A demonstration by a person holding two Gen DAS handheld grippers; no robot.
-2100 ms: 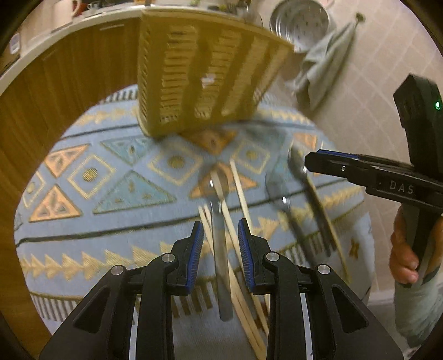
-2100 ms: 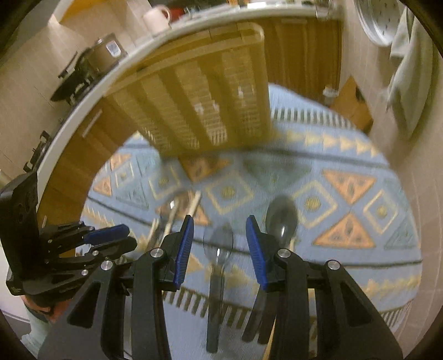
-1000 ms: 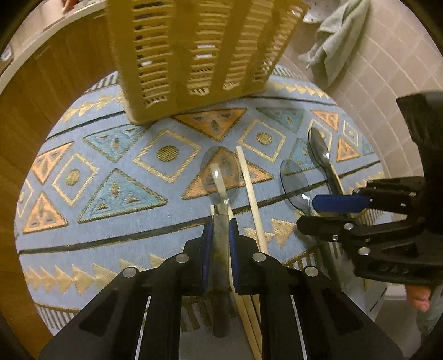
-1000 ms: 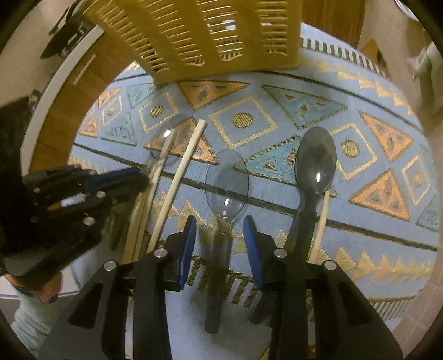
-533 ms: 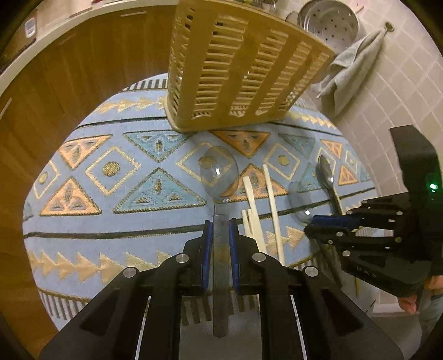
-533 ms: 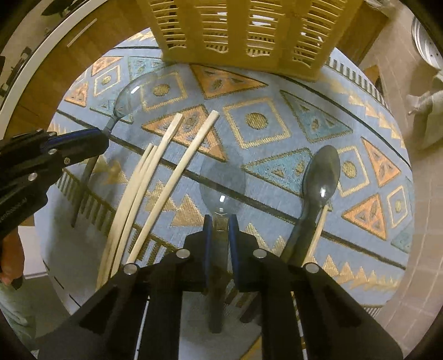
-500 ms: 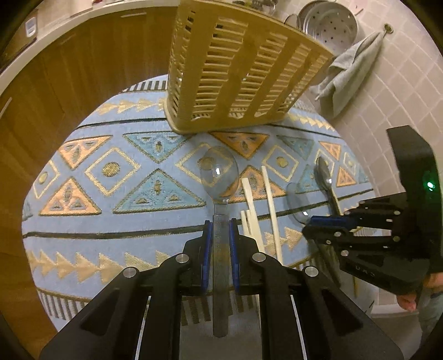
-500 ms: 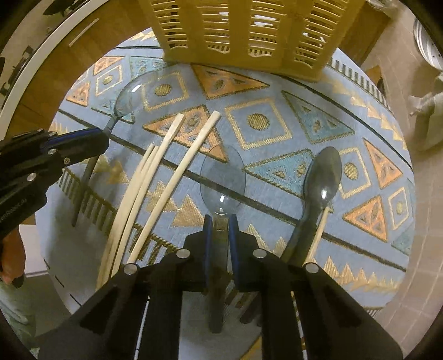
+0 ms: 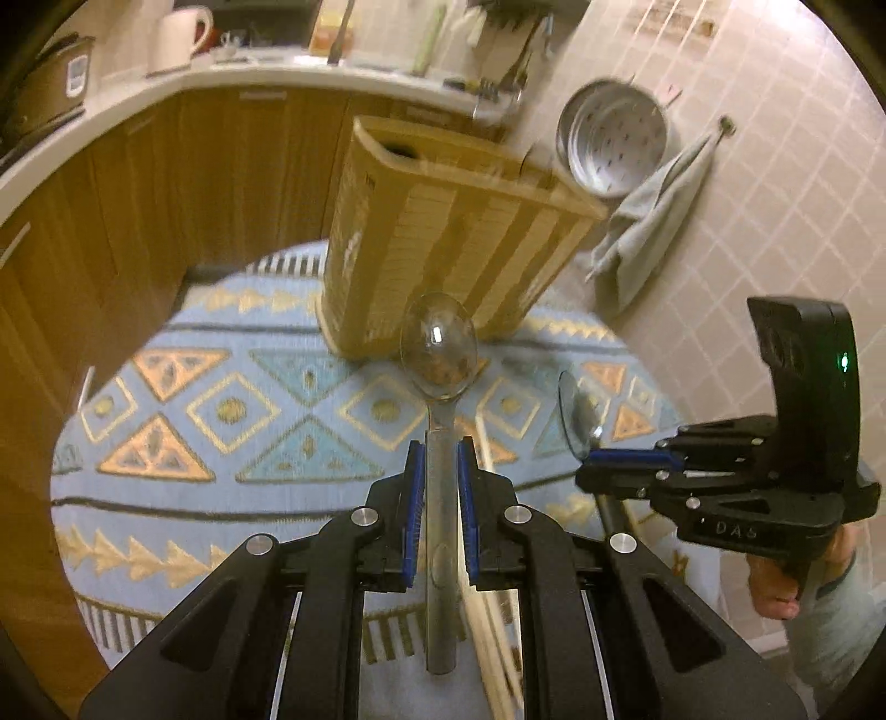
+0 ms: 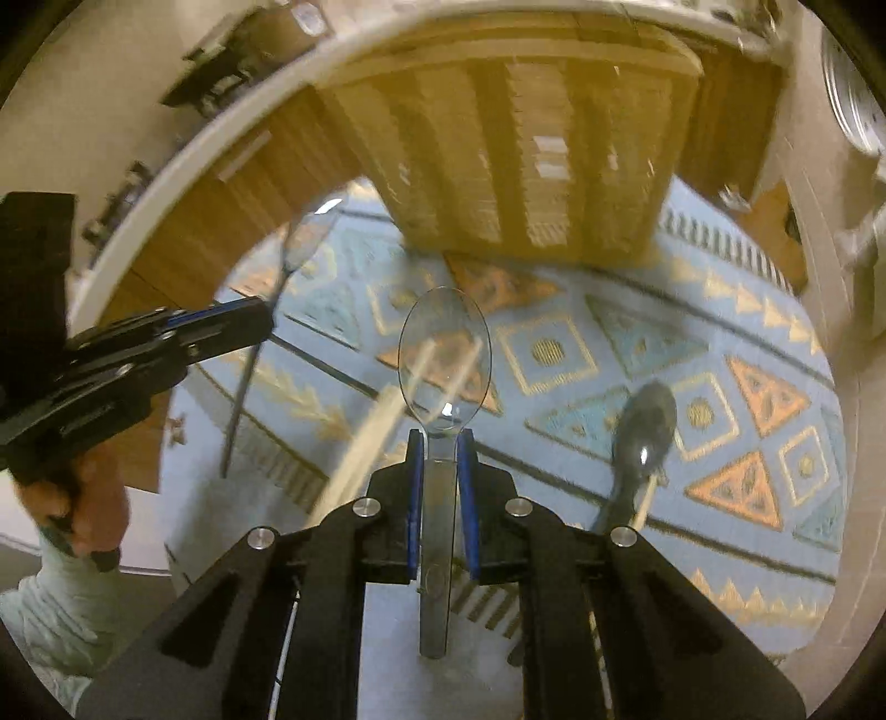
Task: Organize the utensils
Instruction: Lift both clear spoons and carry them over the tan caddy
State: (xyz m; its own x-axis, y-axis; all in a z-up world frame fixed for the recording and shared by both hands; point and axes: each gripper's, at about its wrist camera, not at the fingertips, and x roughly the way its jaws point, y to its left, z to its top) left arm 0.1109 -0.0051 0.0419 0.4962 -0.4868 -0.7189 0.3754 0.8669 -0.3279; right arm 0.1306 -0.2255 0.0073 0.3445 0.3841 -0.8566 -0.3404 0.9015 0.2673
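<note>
The left gripper (image 9: pixel 441 487) clamps a clear spoon (image 9: pixel 439 354) by its handle, bowl ahead toward the slatted basket (image 9: pixel 443 238). The right gripper (image 10: pixel 441 487) grips another clear spoon (image 10: pixel 444 354), a dark spoon (image 10: pixel 645 426) lying to its right on the rug (image 10: pixel 720 443).

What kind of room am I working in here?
Most likely a home kitchen. A white countertop runs over wooden cabinets, a metal colander and a towel hang on the tiled wall, and a mug stands on the counter.
</note>
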